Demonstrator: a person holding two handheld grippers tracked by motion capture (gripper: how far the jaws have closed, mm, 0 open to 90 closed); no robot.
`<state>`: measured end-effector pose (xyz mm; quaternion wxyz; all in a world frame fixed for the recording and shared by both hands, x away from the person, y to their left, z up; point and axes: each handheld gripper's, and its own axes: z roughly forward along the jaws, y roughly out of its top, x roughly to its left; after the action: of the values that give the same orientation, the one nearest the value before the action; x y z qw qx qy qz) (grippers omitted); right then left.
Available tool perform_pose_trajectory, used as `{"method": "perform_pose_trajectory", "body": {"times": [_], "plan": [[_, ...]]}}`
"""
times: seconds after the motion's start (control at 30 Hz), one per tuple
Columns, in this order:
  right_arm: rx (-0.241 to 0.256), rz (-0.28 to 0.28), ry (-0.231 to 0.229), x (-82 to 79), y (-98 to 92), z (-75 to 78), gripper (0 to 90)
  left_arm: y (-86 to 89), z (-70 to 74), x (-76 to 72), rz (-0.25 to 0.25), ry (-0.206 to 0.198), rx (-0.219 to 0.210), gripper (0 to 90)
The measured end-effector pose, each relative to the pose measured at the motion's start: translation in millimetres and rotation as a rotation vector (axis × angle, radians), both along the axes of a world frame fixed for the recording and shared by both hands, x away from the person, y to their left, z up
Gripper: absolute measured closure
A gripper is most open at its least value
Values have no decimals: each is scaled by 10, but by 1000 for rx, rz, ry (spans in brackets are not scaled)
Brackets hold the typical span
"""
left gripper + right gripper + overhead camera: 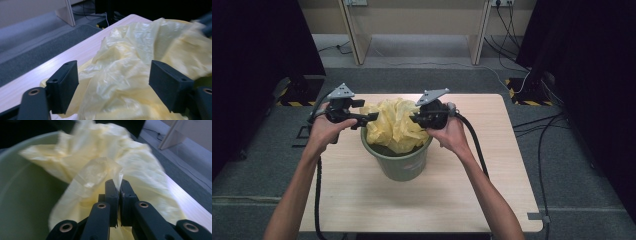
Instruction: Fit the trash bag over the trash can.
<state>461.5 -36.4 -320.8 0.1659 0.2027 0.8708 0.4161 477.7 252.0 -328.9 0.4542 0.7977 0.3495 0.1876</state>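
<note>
A crumpled yellow plastic bag bulges out of a green bin in the middle of the table. My left gripper is at the bag's left side, open, with the bag between its two pads but not pinched. My right gripper is at the bag's right side, shut on a fold of the bag; the thin film sticks up from between its fingertips. The bin's pale green inner wall shows to the left of that gripper.
The bin stands on a light wooden table on grey carpet. Two wooden legs of a desk rise beyond the far edge. Black curtains hang at both sides, and cables trail on the floor at the right.
</note>
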Motion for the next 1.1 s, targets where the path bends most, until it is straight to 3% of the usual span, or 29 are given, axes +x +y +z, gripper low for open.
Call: {"method": "perform_pose_trajectory", "body": {"times": [0.07, 0.13, 0.2, 0.27, 0.33, 0.43, 0.5, 0.57, 0.67, 0.73, 0.83, 0.97, 1.1], "plan": [[-19, 55, -6, -128, 79, -19, 879, -29, -36, 52, 5, 9, -6, 217], [-24, 66, -2, -169, 102, -32, 880, -60, -57, 77, 3, 11, 2, 227], [-28, 98, 12, -231, 140, -67, 879, -88, -68, 81, -4, -5, 32, 276], [-33, 108, 19, -279, 160, -97, 852, -96, -66, 73, -7, -42, 54, 451], [-25, 100, 25, -298, 153, -111, 764, -106, -51, 56, -1, -73, 80, 572], [13, 70, 39, -306, 98, -62, 558, -110, -9, 2, -8, -124, 92, 756], [54, 54, 35, -308, 26, 21, 486, -115, 22, -51, -9, -154, 76, 811], [96, 19, 27, -298, -63, 116, 418, -134, 43, -134, -35, -166, 61, 840], [130, -54, 8, -219, -216, 241, 382, -193, 34, -302, -90, -183, 80, 852], [136, -122, 33, -100, -305, 253, 344, -236, 2, -409, -125, -186, 82, 852], [116, -200, 88, 113, -358, 143, 324, -284, -61, -517, -164, -183, 103, 851], [101, -217, 147, 318, -335, -32, 337, -290, -120, -568, -178, -175, 108, 847], [126, -171, 136, 401, -295, -95, 574, -257, -131, -563, -174, -170, 85, 844]]}}
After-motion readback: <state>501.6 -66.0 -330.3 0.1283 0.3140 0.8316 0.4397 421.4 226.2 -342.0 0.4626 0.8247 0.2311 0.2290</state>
